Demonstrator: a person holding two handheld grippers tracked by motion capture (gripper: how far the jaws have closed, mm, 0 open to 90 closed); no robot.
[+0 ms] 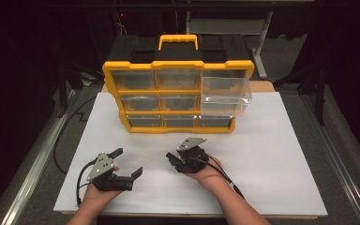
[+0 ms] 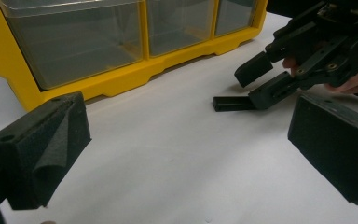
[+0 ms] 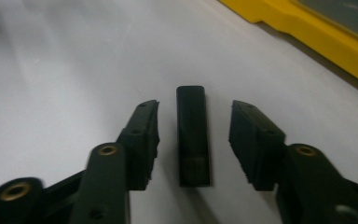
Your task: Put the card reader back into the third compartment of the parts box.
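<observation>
You are holding your right gripper (image 3: 193, 140) low over the white table sheet (image 1: 272, 154), its jaws straddling a small black bar (image 3: 193, 133) that is lying flat on the sheet. The bar is a short, narrow, dark block, glossy on top, with rounded corners at its far end and a slightly ribbed patch at its near end. In the right gripper view it is running from 6 o'clock toward 12 o'clock between the two pads, with a gap showing on each side, so the pads are not pressing on it yet; the jaws are standing partly open. In the left gripper view the same bar (image 2: 233, 103) is sitting at about 2 o'clock, its one end meeting the lower jaw of the right gripper (image 2: 261, 81). In the high view your right gripper (image 1: 172, 159) is sitting just right of centre, at 6 o'clock from the yellow drawer organizer (image 1: 178, 65), whose clear drawer (image 1: 226, 91) at the upper right is standing pulled out. Your left gripper (image 1: 127, 162) is resting at about 8 o'clock on the sheet, jaws spread wide around nothing.
</observation>
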